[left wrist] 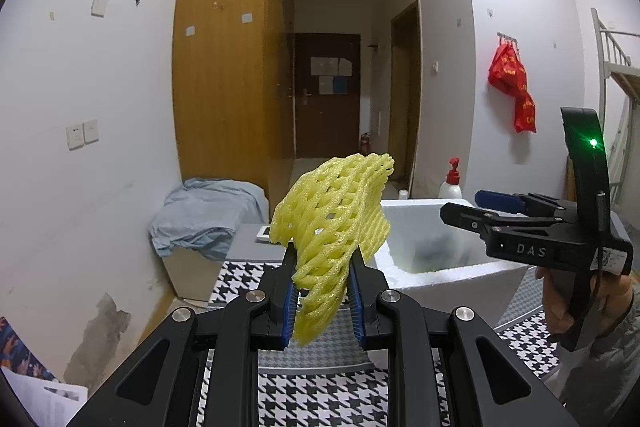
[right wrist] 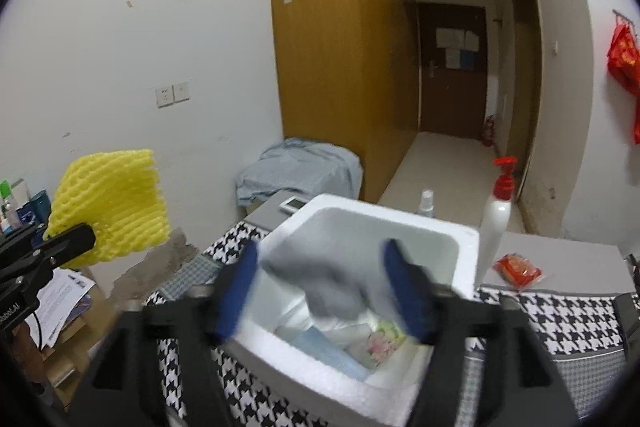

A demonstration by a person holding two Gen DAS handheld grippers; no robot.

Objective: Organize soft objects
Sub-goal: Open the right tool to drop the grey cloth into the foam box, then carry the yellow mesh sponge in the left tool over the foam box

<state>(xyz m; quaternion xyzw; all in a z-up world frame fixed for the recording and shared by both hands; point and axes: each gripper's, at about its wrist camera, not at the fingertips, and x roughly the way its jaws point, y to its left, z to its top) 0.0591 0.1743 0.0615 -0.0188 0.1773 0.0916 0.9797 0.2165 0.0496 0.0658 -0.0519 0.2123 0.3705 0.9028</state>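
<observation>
Right wrist: grey cloth [right wrist: 332, 279] in foam box [right wrist: 464, 239] | left wrist: hidden

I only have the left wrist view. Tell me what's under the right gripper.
Observer: The right gripper hangs over the white foam box, jaws wide apart, with a blurred grey cloth between them; the pads don't press it.
Operator: Report what's already in the box.
Observer: Pale soft items, one floral-printed, lie on its floor.
Operator: Check beside the box for strays.
Observer: A red packet lies on the grey surface right of the box, past the pump bottle.
</observation>
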